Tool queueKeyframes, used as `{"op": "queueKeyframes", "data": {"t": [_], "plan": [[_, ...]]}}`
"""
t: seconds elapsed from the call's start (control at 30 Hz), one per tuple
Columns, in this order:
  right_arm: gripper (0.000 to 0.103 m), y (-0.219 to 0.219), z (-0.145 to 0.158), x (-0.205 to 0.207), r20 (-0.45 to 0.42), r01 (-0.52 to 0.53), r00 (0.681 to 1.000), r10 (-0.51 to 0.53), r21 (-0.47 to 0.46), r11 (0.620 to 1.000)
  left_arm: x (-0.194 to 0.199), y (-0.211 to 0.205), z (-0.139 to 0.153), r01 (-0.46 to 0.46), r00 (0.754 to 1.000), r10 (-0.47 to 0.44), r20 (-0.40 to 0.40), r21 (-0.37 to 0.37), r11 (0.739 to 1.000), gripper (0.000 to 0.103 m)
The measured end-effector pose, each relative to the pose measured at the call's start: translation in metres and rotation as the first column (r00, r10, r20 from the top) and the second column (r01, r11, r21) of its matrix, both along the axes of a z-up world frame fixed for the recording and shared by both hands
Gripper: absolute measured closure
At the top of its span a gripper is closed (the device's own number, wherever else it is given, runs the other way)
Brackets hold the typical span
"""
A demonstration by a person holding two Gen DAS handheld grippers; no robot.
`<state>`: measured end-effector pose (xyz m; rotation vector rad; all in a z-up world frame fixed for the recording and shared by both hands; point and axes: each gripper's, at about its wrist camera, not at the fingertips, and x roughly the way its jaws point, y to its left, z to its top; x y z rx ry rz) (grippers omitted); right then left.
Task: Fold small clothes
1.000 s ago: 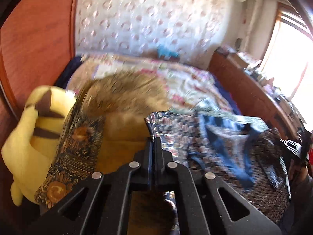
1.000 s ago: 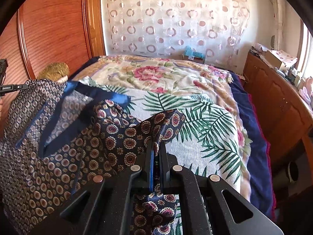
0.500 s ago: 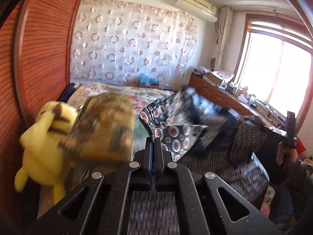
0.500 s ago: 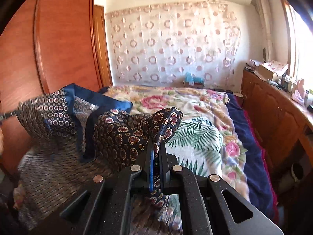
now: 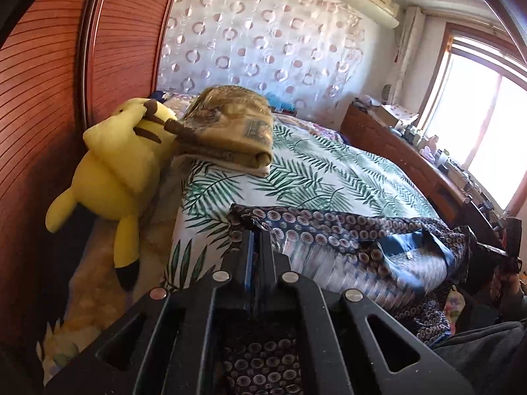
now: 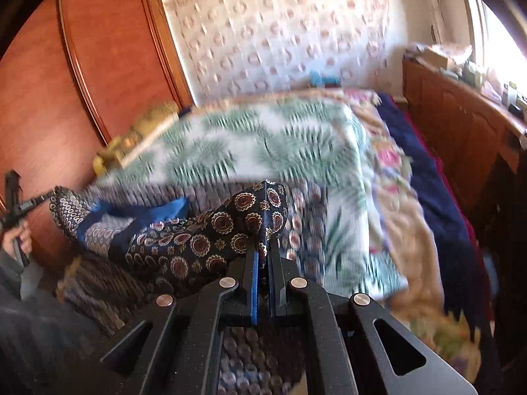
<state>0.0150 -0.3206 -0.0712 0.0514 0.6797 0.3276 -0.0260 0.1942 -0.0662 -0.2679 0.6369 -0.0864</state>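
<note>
While both pinch it, patterned garment (image 5: 332, 230) spans btwn left hand-held gripper (image 5: 256, 233) & right hand-held gripper (image 6: 263, 250). Bed (image 5: 313, 177) lies ahead.

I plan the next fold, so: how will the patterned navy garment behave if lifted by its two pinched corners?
The patterned garment is probably very floppy: it sags and creases between the left gripper and right gripper. It is likely light, since thin pinches carry it. The fabric looks smooth, so it may slip.

You have a dark navy garment (image 5: 332, 227) printed with round medallions and lined in blue. Your bedsheet (image 5: 306, 177) is white with green palm fronds; the plush toy (image 5: 122, 164) is yellow with brown stripes.
</note>
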Motion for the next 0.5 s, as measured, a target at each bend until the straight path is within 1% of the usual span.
{"op": "queueKeyframes", "data": {"t": [0.07, 0.13, 0.23, 0.3, 0.33, 0.37, 0.4, 0.43, 0.5], "plan": [[0.099, 0.001, 0.004, 0.006, -0.004, -0.003, 1.000, 0.003, 0.002, 1.000, 0.001, 0.000, 0.004, -0.013, 1.000, 0.013, -0.001, -0.002, 1.000, 0.101], [0.099, 0.003, 0.011, 0.007, 0.010, -0.007, 1.000, 0.007, -0.009, 1.000, 0.000, 0.001, 0.010, -0.031, 0.999, 0.031, 0.018, 0.016, 0.999, 0.100], [0.099, 0.011, 0.023, 0.007, 0.041, -0.020, 0.999, 0.022, -0.051, 0.999, -0.001, -0.003, 0.018, -0.027, 0.999, 0.025, 0.036, 0.069, 0.997, 0.100], [0.099, 0.017, 0.024, 0.001, 0.054, -0.028, 0.998, 0.032, -0.080, 0.996, 0.004, -0.007, 0.020, -0.021, 0.999, 0.016, 0.038, 0.110, 0.994, 0.100], [0.099, 0.019, 0.021, -0.004, 0.058, -0.029, 0.998, 0.034, -0.092, 0.995, 0.006, -0.009, 0.019, -0.016, 0.999, 0.011, 0.036, 0.121, 0.993, 0.097], [0.099, 0.019, 0.021, -0.005, 0.063, -0.026, 0.998, 0.032, -0.100, 0.995, 0.011, -0.012, 0.017, -0.001, 1.000, -0.003, 0.028, 0.133, 0.991, 0.081], [0.099, 0.019, 0.022, -0.007, 0.066, -0.019, 0.998, 0.026, -0.103, 0.995, 0.016, -0.016, 0.013, 0.003, 1.000, -0.005, 0.013, 0.149, 0.989, 0.059], [0.097, 0.018, 0.023, -0.008, 0.067, -0.011, 0.998, 0.017, -0.098, 0.995, 0.020, -0.017, 0.010, -0.003, 1.000, 0.003, 0.002, 0.161, 0.987, 0.053], [0.097, 0.018, 0.022, -0.009, 0.072, 0.007, 0.997, -0.001, -0.084, 0.996, 0.036, -0.024, -0.003, 0.003, 0.999, 0.006, -0.048, 0.193, 0.981, 0.050]]}}
